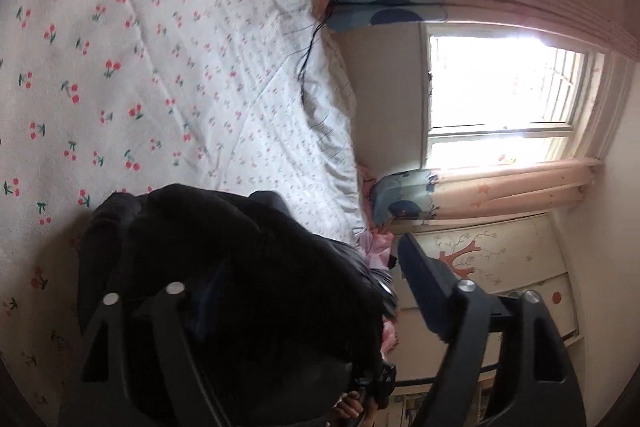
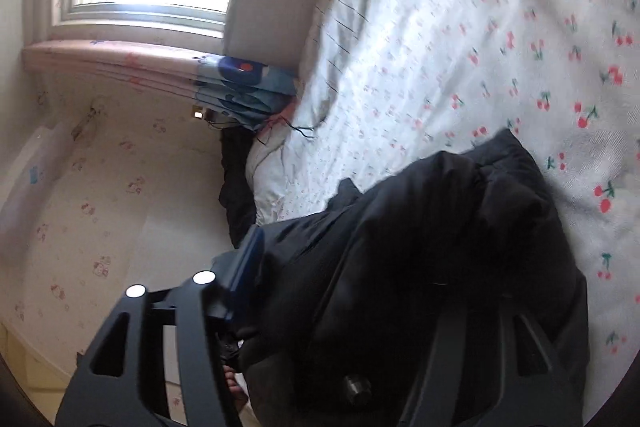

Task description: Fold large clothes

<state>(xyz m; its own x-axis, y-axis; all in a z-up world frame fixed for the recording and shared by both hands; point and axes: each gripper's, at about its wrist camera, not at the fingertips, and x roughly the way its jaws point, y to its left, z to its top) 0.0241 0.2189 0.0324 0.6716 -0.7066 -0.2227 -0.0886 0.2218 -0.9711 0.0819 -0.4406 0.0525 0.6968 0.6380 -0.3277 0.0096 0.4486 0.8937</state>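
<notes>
**Black garment bunched over both grippers at the bed's edge**

The black garment [image 1: 224,267] is gathered in a thick heap at the near edge of the bed [image 1: 100,67], resting partly on the cherry-print cover and partly hanging off that edge toward the floor. In the left wrist view, the left gripper [image 1: 320,267] has its fingers spread wide: one finger [image 1: 424,267] stands bare and clear of the cloth on the side toward the window [image 1: 500,87], while the other finger is buried under the dark folds, so the cloth drapes over it rather than being pinched between the two. The garment lies against and over that covered side, touching the gripper frame.

In the right wrist view, the right gripper [image 2: 340,267] shows one blue-padded finger [image 2: 248,259] at the garment's edge, touching the fabric [image 2: 440,247]. The opposite finger is hidden beneath the cloth, so whether the jaws are pinching the garment or merely spread under it cannot be told.

The left view alone shows the white quilt [image 1: 248,47] folded along the far edge of the bed, a dark cable [image 1: 316,27] trailing across it, and a painted cabinet [image 1: 500,255] beyond the bed's corner. The right view alone shows the patterned wall [image 2: 100,207] beside the bed and another dark cloth [image 2: 236,187] hanging by the bed's far corner. Both views catch the pink curtain [image 1: 520,187] with its blue hem.
</notes>
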